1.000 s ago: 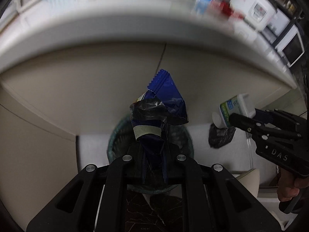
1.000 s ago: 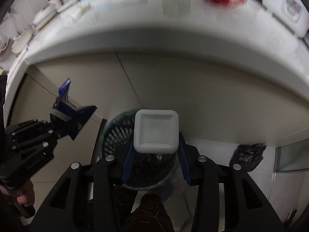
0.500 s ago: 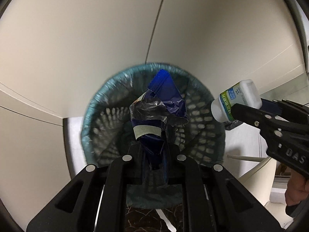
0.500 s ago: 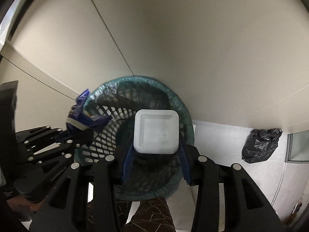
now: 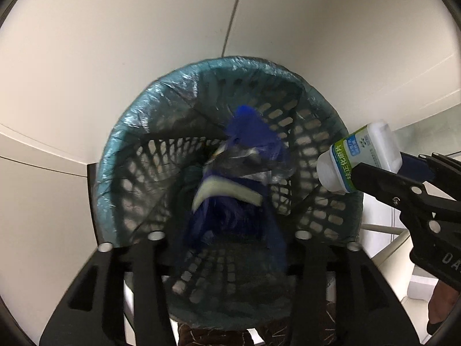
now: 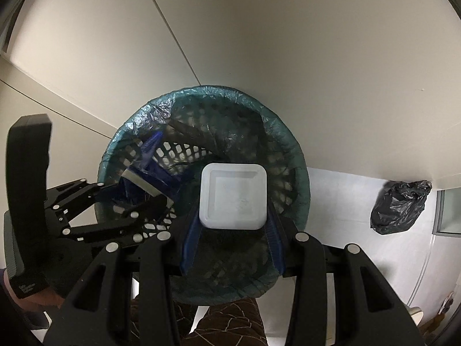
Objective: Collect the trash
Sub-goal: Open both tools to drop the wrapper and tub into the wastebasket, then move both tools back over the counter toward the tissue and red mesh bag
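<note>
While the left gripper (image 5: 230, 230) is spread, the blue wrapper (image 5: 239, 178) (blurred) is dropped over the bin (image 6: 299, 155); the bottle (image 6: 233, 196), clamped by the right gripper (image 6: 233, 230), could be bounced off the rim if released off-centre.

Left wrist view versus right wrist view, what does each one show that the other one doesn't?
Only the left wrist view shows the bottle's green and blue label.

Only the right wrist view shows the black bag on the floor and the bottle's square base.

Both show the mesh trash basket with its liner, the blue wrapper, the white bottle, and both grippers: left gripper, right gripper.
</note>
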Demonstrator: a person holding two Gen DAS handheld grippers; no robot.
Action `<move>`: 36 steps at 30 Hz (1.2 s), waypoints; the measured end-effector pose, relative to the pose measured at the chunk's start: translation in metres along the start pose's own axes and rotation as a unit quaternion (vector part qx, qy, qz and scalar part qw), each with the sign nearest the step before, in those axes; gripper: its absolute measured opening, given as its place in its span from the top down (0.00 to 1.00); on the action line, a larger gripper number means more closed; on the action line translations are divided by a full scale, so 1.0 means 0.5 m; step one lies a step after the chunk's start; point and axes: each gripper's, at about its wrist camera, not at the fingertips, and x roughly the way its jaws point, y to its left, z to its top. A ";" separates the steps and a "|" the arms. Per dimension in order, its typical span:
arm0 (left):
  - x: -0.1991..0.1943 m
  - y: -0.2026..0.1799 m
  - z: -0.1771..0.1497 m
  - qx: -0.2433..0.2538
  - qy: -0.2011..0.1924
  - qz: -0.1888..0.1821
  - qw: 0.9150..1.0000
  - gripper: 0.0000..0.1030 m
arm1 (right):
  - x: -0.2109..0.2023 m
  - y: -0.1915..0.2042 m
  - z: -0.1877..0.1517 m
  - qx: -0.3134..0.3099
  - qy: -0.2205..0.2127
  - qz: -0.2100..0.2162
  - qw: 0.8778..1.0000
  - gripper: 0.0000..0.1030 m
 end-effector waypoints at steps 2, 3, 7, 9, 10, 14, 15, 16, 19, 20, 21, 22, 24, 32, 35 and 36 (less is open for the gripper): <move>-0.007 0.004 0.000 -0.002 -0.001 0.004 1.000 0.38 | 0.001 0.000 0.003 0.002 0.000 -0.001 1.000 0.62; -0.011 0.009 -0.001 -0.003 -0.003 0.007 1.000 0.33 | 0.003 0.001 0.004 0.004 0.000 -0.001 1.000 0.62; -0.033 0.031 -0.006 -0.011 -0.016 0.024 1.000 0.17 | 0.013 0.004 0.009 0.007 0.004 -0.001 1.000 0.62; -0.046 0.048 -0.008 -0.022 -0.022 0.030 0.999 0.09 | 0.018 0.010 0.011 0.005 0.006 0.000 1.000 0.61; -0.054 0.059 -0.010 -0.030 -0.025 0.029 0.999 0.08 | 0.021 0.013 0.013 0.004 0.008 0.002 1.000 0.61; -0.068 0.087 -0.016 -0.042 -0.024 0.039 0.998 0.06 | 0.035 0.029 0.019 0.001 0.012 0.004 1.000 0.61; -0.070 0.093 -0.018 -0.043 -0.023 0.039 0.998 0.06 | 0.037 0.033 0.020 0.001 0.013 0.003 1.000 0.61; -0.072 0.098 -0.021 -0.044 -0.021 0.039 0.998 0.06 | 0.039 0.036 0.021 0.001 0.013 0.003 1.000 0.61; -0.071 0.106 -0.025 -0.046 -0.020 0.039 0.998 0.06 | 0.039 0.043 0.023 0.001 0.014 0.007 1.000 0.55; -0.074 0.108 -0.025 -0.047 -0.019 0.039 0.998 0.06 | 0.037 0.045 0.024 0.000 0.011 0.005 1.000 0.49; -0.079 0.111 -0.026 -0.049 -0.020 0.039 0.998 0.06 | 0.035 0.045 0.024 0.000 0.010 0.005 1.000 0.46; -0.079 0.112 -0.025 -0.050 -0.020 0.039 0.998 0.06 | 0.034 0.046 0.025 0.000 0.010 0.004 1.000 0.39; -0.090 0.117 -0.024 -0.054 -0.022 0.039 0.998 0.06 | 0.026 0.045 0.026 0.003 0.008 0.002 1.000 0.37; -0.189 0.113 -0.002 -0.062 -0.040 0.040 0.996 0.06 | -0.077 0.042 0.042 0.011 -0.027 -0.021 0.999 0.17; -0.253 0.110 0.017 -0.068 -0.050 0.036 0.996 0.06 | -0.133 0.044 0.055 0.015 -0.042 -0.029 0.999 0.12; -0.271 0.108 0.023 -0.069 -0.053 0.036 0.996 0.06 | -0.155 0.045 0.060 0.016 -0.048 -0.032 0.998 0.11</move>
